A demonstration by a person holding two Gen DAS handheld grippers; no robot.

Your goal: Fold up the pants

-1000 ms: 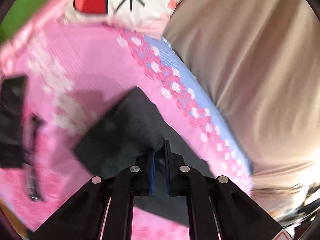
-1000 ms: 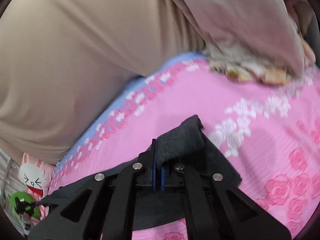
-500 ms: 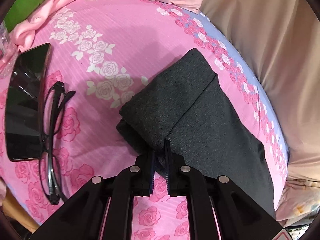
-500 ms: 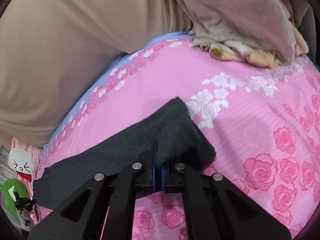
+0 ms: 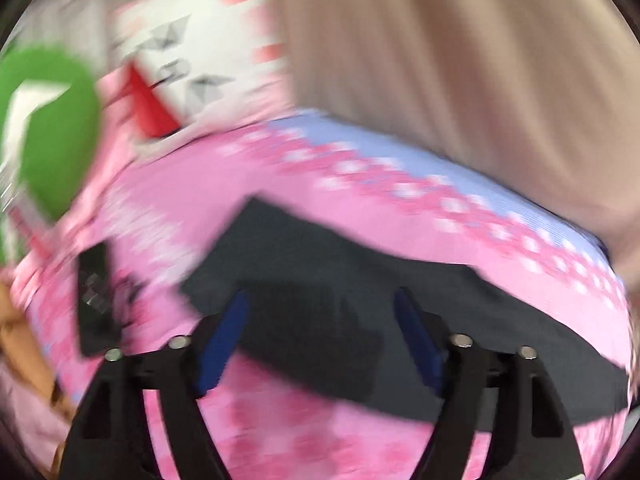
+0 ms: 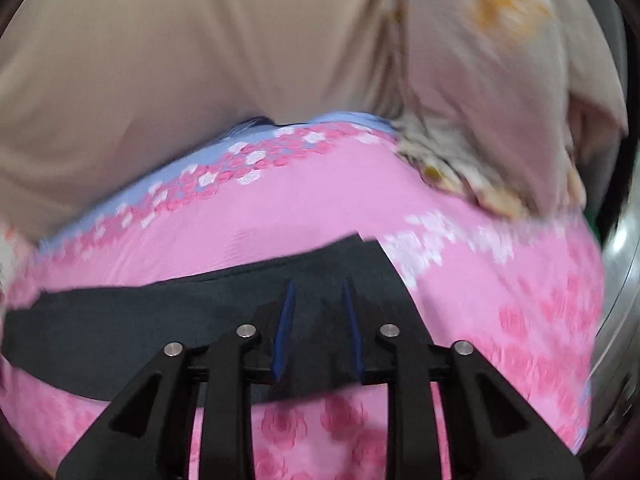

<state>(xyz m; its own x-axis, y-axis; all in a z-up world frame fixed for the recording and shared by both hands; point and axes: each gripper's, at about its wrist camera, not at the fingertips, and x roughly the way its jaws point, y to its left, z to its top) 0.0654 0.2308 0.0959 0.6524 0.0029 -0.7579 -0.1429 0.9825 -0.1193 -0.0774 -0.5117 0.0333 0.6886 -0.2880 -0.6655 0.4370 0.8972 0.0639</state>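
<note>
I am seeing both grippers letting go. Half a second ago each one was pinched on the near edge of the dark grey pants; now the left gripper is standing wide open with nothing between its blue pads, and the right gripper is parted more narrowly, also holding nothing. The fold has been laid down and released, so I am judging this pass as finished and the hands as pulling back, since both views are smearing with motion.

The pants are lying as a long flat band across the pink floral bedsheet, running left to right in front of both grippers, with a doubled layer showing near the left one. From the right wrist view the pants are ending in a squared corner just beyond the fingers. Whether another fold is needed I cannot say for sure, but the band is looking long enough for one.

Around it: a phone is lying on the sheet to the left, close to the garment's left end, and could be clipped on the next reach. A cartoon pillow and a green cushion are sitting far left, a beige duvet is bulking along the far side, and a crumpled blanket is piled far right.
</note>
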